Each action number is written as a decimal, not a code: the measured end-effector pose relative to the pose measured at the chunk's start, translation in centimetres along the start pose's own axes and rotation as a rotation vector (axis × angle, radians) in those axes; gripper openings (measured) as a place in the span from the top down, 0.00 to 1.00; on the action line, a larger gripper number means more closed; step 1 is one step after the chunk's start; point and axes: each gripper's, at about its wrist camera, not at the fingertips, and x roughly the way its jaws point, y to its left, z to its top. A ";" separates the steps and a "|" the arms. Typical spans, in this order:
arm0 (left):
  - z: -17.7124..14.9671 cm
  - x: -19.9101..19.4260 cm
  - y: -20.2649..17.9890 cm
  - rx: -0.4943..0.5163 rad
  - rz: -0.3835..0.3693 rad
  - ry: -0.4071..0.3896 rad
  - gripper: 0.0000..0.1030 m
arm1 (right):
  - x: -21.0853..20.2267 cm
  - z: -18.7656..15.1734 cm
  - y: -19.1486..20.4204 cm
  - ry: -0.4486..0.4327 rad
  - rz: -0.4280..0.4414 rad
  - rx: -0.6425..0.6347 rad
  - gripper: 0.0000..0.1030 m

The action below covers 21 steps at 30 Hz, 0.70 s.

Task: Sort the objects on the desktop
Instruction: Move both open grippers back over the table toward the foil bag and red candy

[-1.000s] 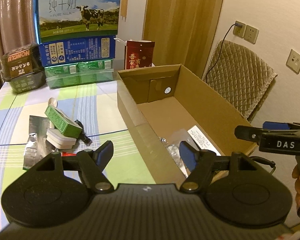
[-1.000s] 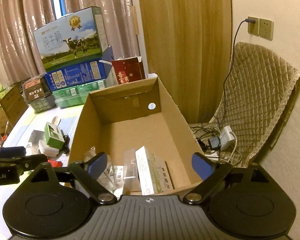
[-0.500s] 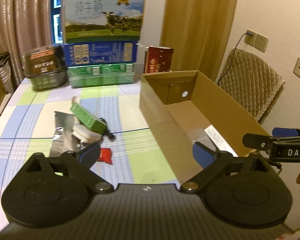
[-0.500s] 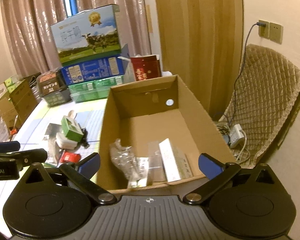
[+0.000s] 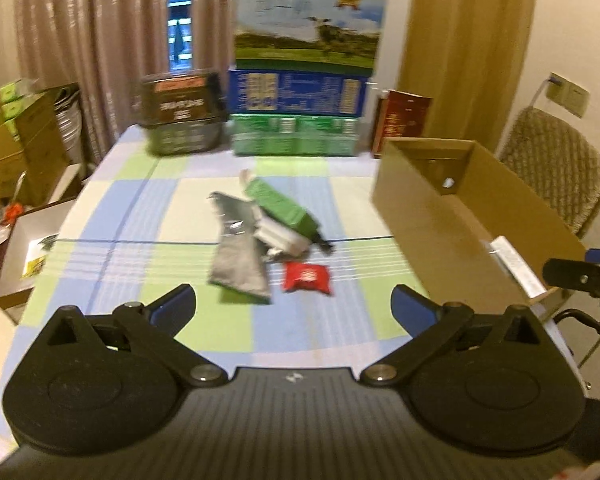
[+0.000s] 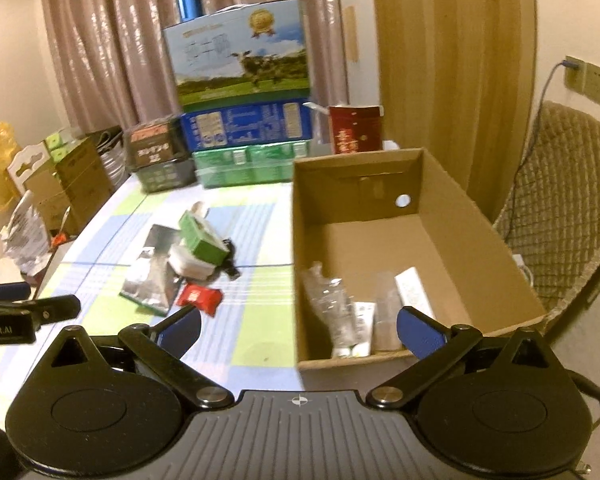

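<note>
Both grippers empty above the checked tabletop [image 5: 112, 216]

We see the open brown cardboard box [image 6: 456, 216] at right; left of it lie a silver foil pouch [image 5: 238, 256], green carton [image 5: 284, 210] and red sachet [image 5: 306, 277]. Our left gripper [image 5: 293, 305] has just been opening, nothing between; our right gripper [image 6: 299, 326] is spread wide, unloaded.

A matt checked cloth [image 5: 148, 216] is spread over the counter. The open box [image 6: 452, 248] is made of plain brown corrugated cardboard, rough and unglossed. A crinkled silver foil pouch [image 5: 238, 256] is seen to shine, as is the small red glossy wrapper [image 5: 306, 277]. The green carton [image 6: 202, 238] is of printed card. Crumpled clear plastic film [image 6: 330, 300] lies inside the box. The chair [image 6: 564, 216] is covered in quilted fabric.
</note>
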 end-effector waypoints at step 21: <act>-1.6 -1.4 6.9 -0.062 0.065 0.010 0.01 | 2.3 -1.1 7.2 0.032 0.102 -0.090 0.02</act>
